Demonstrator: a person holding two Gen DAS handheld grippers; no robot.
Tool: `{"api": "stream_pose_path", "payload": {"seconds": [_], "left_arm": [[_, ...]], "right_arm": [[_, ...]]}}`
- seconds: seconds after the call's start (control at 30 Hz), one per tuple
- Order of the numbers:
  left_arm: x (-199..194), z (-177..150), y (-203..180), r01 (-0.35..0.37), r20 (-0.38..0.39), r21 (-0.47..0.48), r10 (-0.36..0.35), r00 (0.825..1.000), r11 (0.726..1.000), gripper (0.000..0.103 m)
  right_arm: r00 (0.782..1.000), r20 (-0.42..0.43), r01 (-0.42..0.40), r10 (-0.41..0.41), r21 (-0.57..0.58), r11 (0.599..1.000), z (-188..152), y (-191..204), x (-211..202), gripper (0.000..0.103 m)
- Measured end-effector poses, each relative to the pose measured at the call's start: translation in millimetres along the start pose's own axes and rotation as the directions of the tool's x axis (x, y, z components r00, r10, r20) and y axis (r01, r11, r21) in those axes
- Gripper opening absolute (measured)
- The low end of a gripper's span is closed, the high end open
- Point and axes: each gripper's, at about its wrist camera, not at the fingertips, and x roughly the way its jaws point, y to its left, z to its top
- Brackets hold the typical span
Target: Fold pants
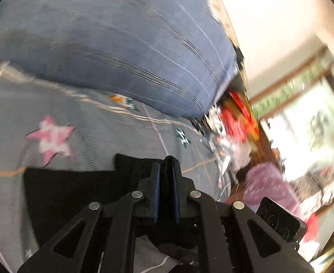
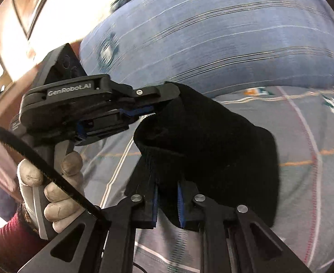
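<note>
The black pants (image 1: 71, 195) lie on a grey bedsheet, and a bunched part of them (image 2: 212, 145) hangs in the air in the right wrist view. My left gripper (image 1: 167, 170) is shut on a fold of the pants; it also shows in the right wrist view (image 2: 160, 104), gripping the upper corner. My right gripper (image 2: 168, 195) is shut on the lower edge of the same bunch. A gloved hand (image 2: 51, 188) holds the left gripper's handle.
A big blue striped pillow (image 1: 121, 45) lies at the head of the bed, also in the right wrist view (image 2: 212, 34). The grey sheet (image 1: 98, 132) has star prints. A cluttered pile of red and purple things (image 1: 246, 136) sits beside the bed, by a window.
</note>
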Motion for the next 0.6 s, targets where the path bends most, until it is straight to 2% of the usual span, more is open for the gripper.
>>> {"api": "stream_pose_path", "payload": {"seconds": [0.13,0.23,0.37,0.6], "left_arm": [[-29,-6,39,-0.001,0.053,-0.079,0.005,0.999,0.997,0.009],[-41,-9,64,-0.009,0.079,-0.132,0.02,0.997,0.991,0.009],[-54,-13,90,0.018,0.111,-0.202,0.005,0.994,0.979,0.009],[-90,-7,86,0.083,0.185,-0.181,-0.049,0.982,0.98,0.009]], "right_arm": [[0.998,-0.066,-0.015,0.01,-0.078,0.997,-12,31,27,0.014],[0.993,-0.116,-0.019,0.006,-0.111,0.994,-10,45,63,0.014],[0.987,-0.163,-0.018,-0.008,-0.156,0.988,-12,68,92,0.014],[0.985,-0.169,-0.023,-0.023,-0.263,0.965,1,107,86,0.013]]}}
